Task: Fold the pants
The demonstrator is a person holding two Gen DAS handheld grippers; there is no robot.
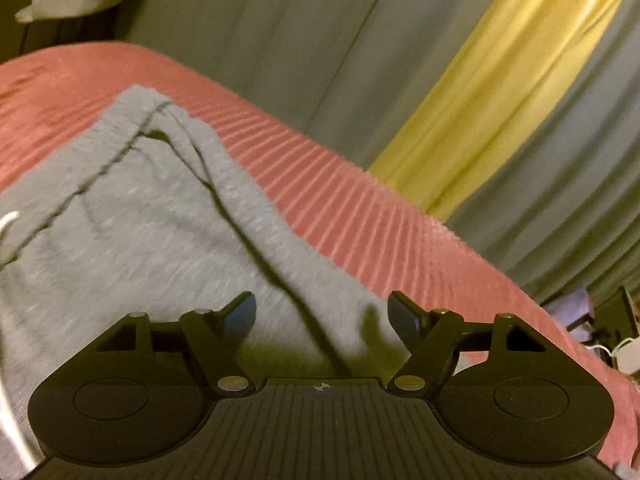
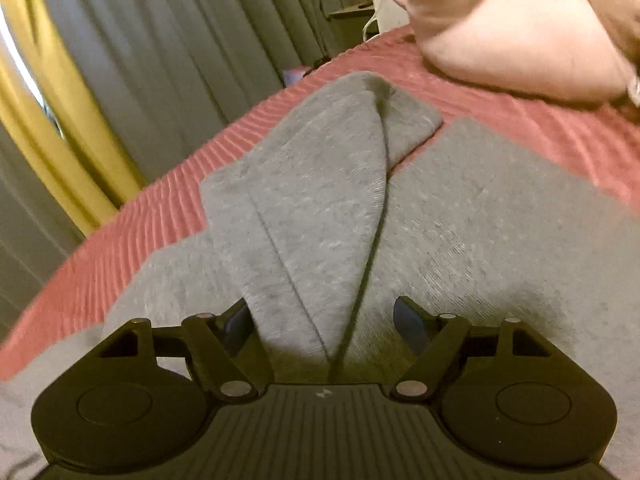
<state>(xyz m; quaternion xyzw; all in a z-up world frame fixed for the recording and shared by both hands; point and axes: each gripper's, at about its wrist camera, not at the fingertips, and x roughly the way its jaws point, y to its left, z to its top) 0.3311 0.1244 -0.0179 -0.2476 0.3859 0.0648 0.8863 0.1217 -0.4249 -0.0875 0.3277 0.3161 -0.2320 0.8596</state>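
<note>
Pants (image 2: 460, 216): grey knit sweatpants, lying on the bed (image 2: 540, 128), which has a ribbed red cover; a pillow (image 2: 520, 40) sits at the far right of the bed, well apart from the cloth.
Lie of the cloth: in the right wrist view one leg (image 2: 320, 200) is flipped over and rests on top of the other layer, its end at the far side; a strip of red cover shows between the two leg ends.
Waist end: in the left wrist view the gathered waistband (image 1: 132, 120) lies at the far left, with a bit of white drawstring (image 1: 8, 224) at the left edge.
Long axis: judged to run from the waistband to the leg ends, roughly along the far edge of the bed, beside the grey curtains (image 1: 280, 40); which end points which way in the room I cannot tell.
Handling: looks light, soft and limp, with no stiffness; it should drape and crease wherever lifted, and the knit should give good friction, so slipping seems unlikely. Not fragile.
Where to hold: best pinched at a firm edge, such as the waistband or a leg hem or seam ridge (image 1: 256, 216), taking both layers together so the fold carries evenly.
Left gripper (image 1: 322, 314): spread wide, holding nothing, low over a raised ridge of cloth.
Right gripper (image 2: 320, 320): spread wide, straddling the near end of the flipped leg, which lies between the fingers without being clamped.
</note>
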